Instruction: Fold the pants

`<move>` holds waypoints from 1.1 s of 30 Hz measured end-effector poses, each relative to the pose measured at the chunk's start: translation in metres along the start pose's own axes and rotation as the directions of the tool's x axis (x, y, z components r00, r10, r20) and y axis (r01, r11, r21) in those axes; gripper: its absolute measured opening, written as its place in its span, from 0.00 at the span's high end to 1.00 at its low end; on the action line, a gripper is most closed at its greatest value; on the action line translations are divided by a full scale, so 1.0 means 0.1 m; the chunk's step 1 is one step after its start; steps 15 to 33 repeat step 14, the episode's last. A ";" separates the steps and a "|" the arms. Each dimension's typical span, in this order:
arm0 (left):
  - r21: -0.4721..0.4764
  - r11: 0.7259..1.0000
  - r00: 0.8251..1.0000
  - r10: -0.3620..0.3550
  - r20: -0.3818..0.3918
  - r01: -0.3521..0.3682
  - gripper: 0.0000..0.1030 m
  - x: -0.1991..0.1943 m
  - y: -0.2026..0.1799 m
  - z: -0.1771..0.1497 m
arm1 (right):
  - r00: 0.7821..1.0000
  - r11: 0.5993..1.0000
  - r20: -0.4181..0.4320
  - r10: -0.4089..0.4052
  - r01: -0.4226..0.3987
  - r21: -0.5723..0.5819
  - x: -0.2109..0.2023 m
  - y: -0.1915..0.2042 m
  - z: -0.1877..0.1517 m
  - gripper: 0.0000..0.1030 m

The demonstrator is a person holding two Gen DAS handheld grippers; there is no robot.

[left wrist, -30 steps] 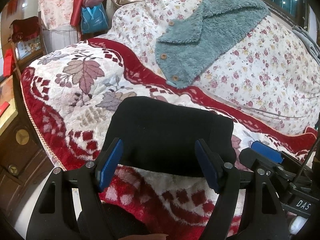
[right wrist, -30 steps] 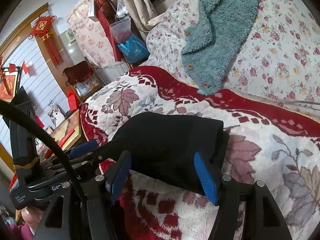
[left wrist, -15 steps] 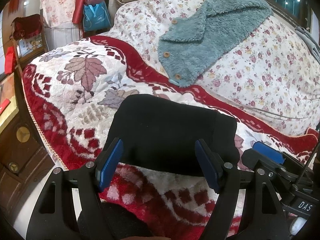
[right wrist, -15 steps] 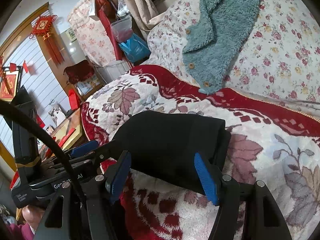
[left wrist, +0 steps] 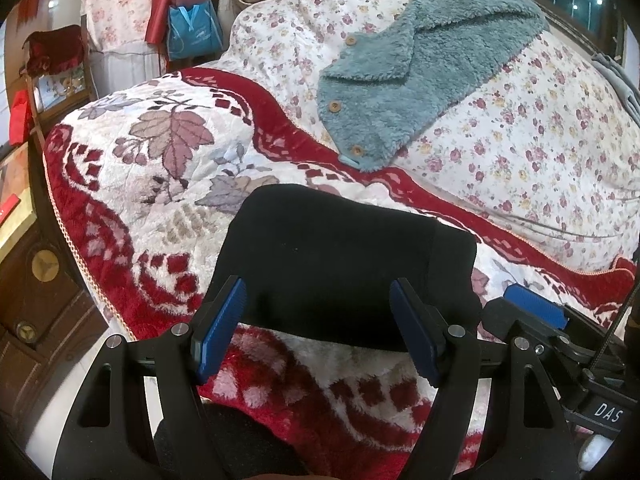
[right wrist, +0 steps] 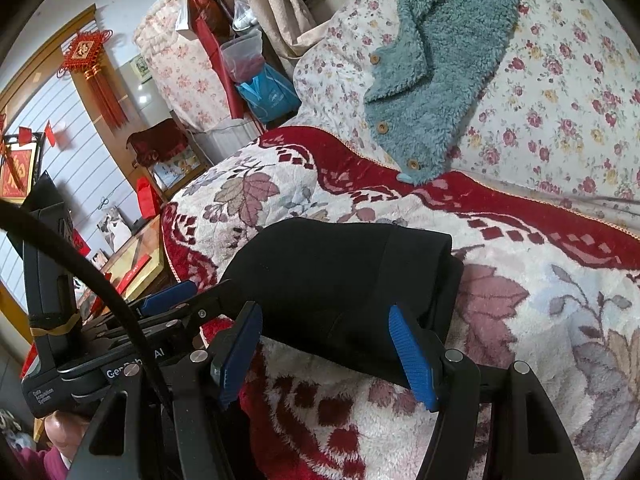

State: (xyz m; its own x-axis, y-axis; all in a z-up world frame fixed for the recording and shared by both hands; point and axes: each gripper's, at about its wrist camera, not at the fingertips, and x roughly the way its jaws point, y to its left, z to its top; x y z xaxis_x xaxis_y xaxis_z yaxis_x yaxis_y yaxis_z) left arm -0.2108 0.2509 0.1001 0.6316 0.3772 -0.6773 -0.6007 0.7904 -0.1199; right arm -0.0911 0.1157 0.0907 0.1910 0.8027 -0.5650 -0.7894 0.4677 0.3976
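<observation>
The black pants (left wrist: 340, 264) lie folded into a compact rectangle on the red and white leaf-pattern blanket (left wrist: 160, 168); they also show in the right wrist view (right wrist: 340, 280). My left gripper (left wrist: 320, 328) is open and empty, just short of the pants' near edge. My right gripper (right wrist: 326, 344) is open and empty, also at the near edge, to the right of the left one. The right gripper's blue pad shows in the left wrist view (left wrist: 534, 308); the left gripper's body shows in the right wrist view (right wrist: 100, 360).
A teal fleece garment with wooden buttons (left wrist: 404, 80) lies on the floral quilt (left wrist: 520, 140) beyond the blanket. A wooden cabinet (left wrist: 32, 280) stands off the bed's left edge. Bags and cloth (left wrist: 192, 32) stand at the far left.
Both grippers have drawn back slightly from the folded pants, staying open. The pants have not moved.
</observation>
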 end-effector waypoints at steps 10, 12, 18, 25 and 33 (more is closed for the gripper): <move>-0.009 0.999 0.998 0.048 0.052 -0.048 0.28 -0.08 -0.01 -0.06 | 1.000 1.000 -0.006 0.004 -0.003 0.005 0.04 -0.02 -0.02 0.38; 0.004 0.999 0.998 0.035 0.042 -0.035 0.28 -0.09 -0.06 -0.06 | 1.000 1.000 0.009 0.002 -0.002 0.008 0.01 -0.03 -0.02 0.38; 0.011 1.000 1.000 0.002 0.014 -0.002 0.28 -0.09 -0.15 -0.05 | 1.000 1.000 0.028 -0.003 0.002 0.016 -0.07 -0.08 -0.02 0.38; 0.011 1.000 1.000 0.002 0.014 -0.002 0.28 -0.09 -0.15 -0.05 | 1.000 1.000 0.028 -0.003 0.002 0.016 -0.07 -0.08 -0.02 0.38; 0.011 1.000 1.000 0.002 0.014 -0.002 0.28 -0.09 -0.15 -0.05 | 1.000 1.000 0.028 -0.003 0.002 0.016 -0.07 -0.08 -0.02 0.38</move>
